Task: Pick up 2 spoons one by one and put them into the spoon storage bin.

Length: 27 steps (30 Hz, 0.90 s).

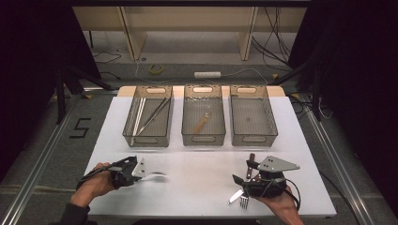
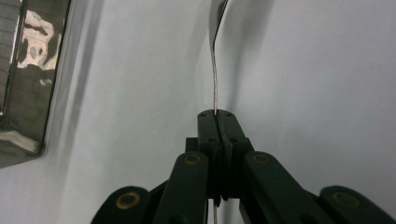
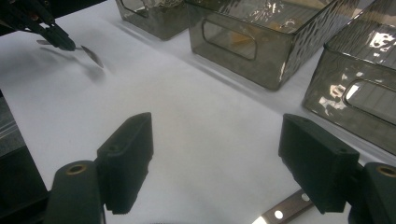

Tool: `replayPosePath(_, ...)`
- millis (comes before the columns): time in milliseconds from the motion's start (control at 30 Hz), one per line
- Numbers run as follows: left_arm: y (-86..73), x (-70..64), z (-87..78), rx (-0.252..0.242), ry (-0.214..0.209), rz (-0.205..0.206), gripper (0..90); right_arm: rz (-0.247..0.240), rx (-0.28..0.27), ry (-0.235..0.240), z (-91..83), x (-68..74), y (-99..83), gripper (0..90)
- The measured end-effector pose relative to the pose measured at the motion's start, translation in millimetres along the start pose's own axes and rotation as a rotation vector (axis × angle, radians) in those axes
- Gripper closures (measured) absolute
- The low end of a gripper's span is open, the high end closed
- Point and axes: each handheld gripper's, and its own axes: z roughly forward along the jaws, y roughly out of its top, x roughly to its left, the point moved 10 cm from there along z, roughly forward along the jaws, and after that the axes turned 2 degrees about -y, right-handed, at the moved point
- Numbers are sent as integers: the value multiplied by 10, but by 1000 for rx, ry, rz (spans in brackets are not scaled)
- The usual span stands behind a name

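Left hand (image 1: 96, 183) at near-left part of white table (image 1: 197, 187), forearm entering from near edge, sleeve dark. Left gripper (image 1: 140, 169) points toward table's middle, level with surface, jaws pressed together, thin metal piece pinched between tips. Right hand (image 1: 277, 201) at near-right part of table, palm under gripper body. Right gripper (image 3: 215, 154) angled toward table's far side, jaws spread wide apart, nothing between them, just above table surface.
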Motion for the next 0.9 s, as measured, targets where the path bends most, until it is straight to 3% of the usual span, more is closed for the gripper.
replayPosePath(267,41,20,-48,-26,-1,-71,890,2,-3,-2,0,-3,3,273)
replayPosePath(900,335,86,-222,-206,-22,-329,889,10,-8,-9,-10,-30,5,273)
